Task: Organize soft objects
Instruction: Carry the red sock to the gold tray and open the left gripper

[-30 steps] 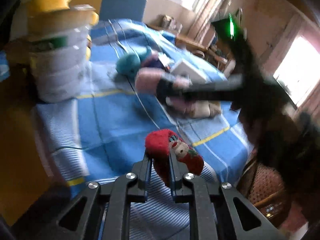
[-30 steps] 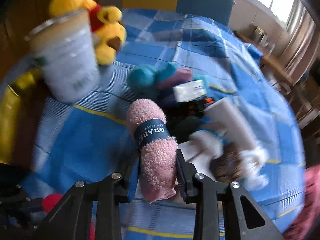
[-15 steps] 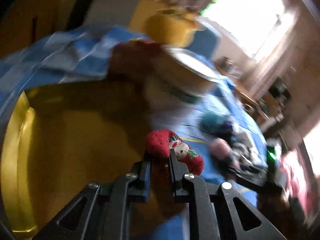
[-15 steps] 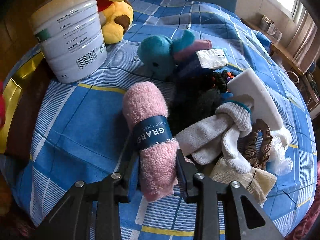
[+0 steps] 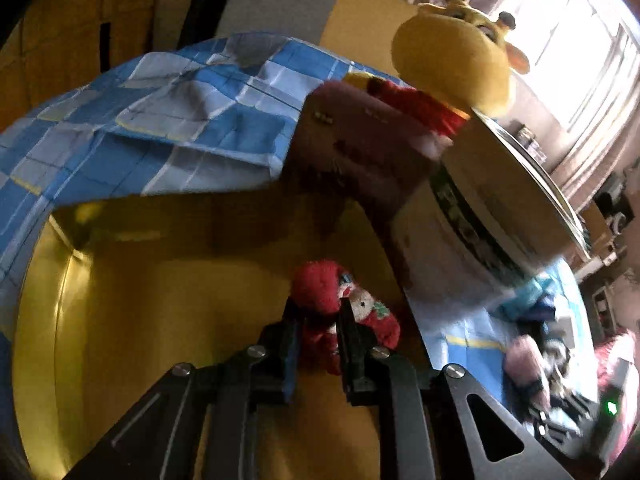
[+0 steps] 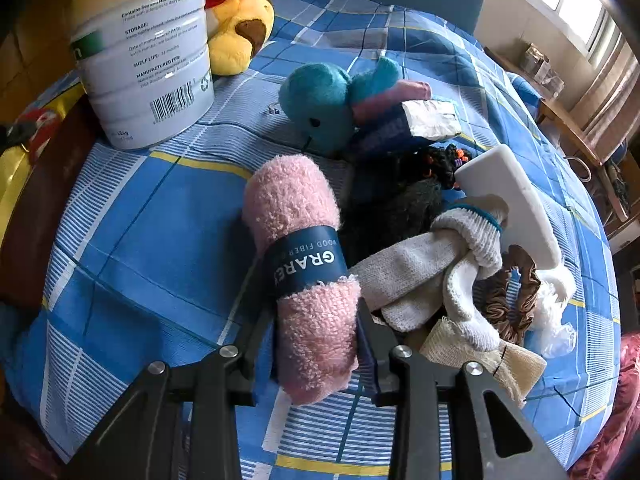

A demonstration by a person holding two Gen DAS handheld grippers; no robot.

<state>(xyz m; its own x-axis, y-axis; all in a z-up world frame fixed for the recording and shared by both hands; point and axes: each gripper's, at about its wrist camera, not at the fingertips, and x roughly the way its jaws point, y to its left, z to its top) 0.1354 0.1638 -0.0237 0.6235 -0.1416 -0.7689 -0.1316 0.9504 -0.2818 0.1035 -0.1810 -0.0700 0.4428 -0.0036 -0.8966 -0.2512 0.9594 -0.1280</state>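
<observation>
My left gripper (image 5: 318, 308) hangs over the inside of a yellow box (image 5: 160, 300), its jaws just opening. A small red plush toy (image 5: 320, 284) with a white face is still pinched between the pads. My right gripper (image 6: 316, 300) is shut on a rolled pink towel (image 6: 292, 208) with a dark blue paper band. The towel lies on the blue checked cloth (image 6: 140, 240), beside a heap of soft things. The red toy (image 6: 40, 128) also shows at the far left of the right wrist view, by the yellow box rim (image 6: 12, 168).
A large white tin (image 6: 144, 52) stands at the table's left edge with a yellow bear plush (image 6: 240, 28) behind it. The heap holds a teal plush (image 6: 320, 108), grey-white socks (image 6: 420, 272), a white block (image 6: 512, 200), a brown scrunchie (image 6: 516, 296) and black fabric.
My left gripper swung left off the table to over the yellow box, carrying the red toy. My right gripper sank a little with the pink towel.
</observation>
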